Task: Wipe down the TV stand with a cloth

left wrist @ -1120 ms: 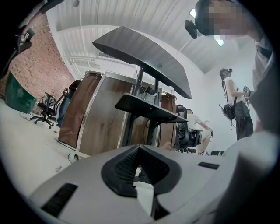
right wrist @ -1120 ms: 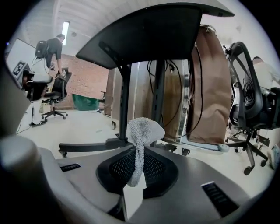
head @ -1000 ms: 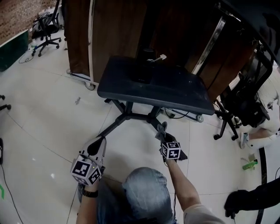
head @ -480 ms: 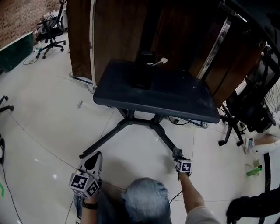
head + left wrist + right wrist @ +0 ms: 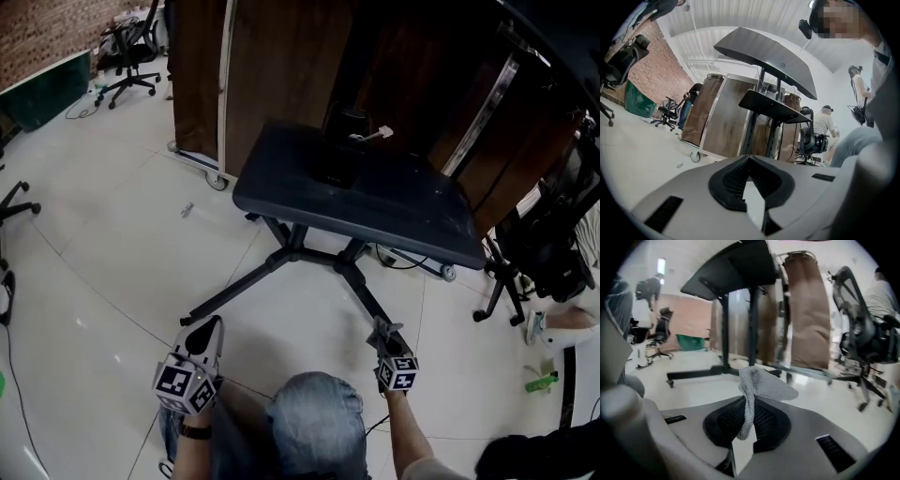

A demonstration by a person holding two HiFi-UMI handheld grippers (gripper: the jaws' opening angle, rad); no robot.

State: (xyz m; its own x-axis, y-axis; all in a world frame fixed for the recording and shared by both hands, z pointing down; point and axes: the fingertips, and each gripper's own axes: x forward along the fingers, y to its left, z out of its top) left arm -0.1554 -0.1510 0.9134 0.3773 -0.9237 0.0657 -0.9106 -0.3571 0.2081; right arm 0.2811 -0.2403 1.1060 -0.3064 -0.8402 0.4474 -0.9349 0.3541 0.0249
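The right gripper (image 5: 382, 334) pinches just a corner of the grey mesh cloth (image 5: 759, 383), low beside the black metal TV stand (image 5: 375, 202) at twelve o'clock. Wiping drag could tug it free. The left gripper (image 5: 751, 190) is closed on nothing.

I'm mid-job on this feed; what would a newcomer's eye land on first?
The dark TV stand fills the middle, its shelf over splayed legs on the pale floor. Below it, the right gripper is shut on a grey mesh cloth, near the end of one leg; the left gripper holds nothing.
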